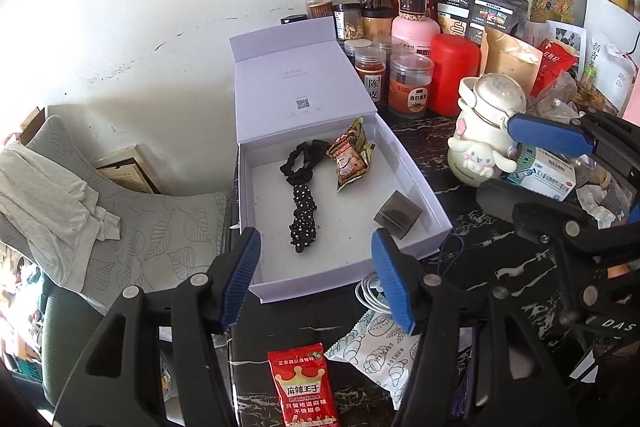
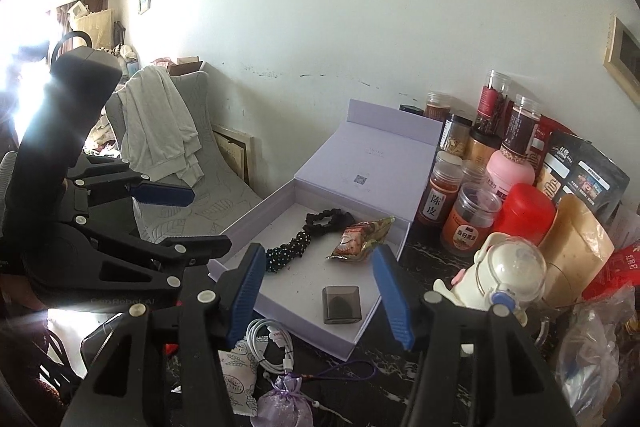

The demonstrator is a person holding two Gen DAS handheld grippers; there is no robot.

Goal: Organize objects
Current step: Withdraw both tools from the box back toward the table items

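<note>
An open white box with its lid propped against the wall holds a black polka-dot hair band, a gold snack packet and a small dark grey case. My left gripper hangs open above the box's near edge, holding nothing. My right gripper is also open and empty over the box, above the grey case and near the hair band and packet. Each gripper shows in the other's view: the right gripper, the left gripper.
On the dark marble top in front of the box lie a red snack packet, a white printed sachet, a white cable and a lavender pouch. Jars, a white cartoon bottle and bags crowd the right. A cloth-draped chair stands left.
</note>
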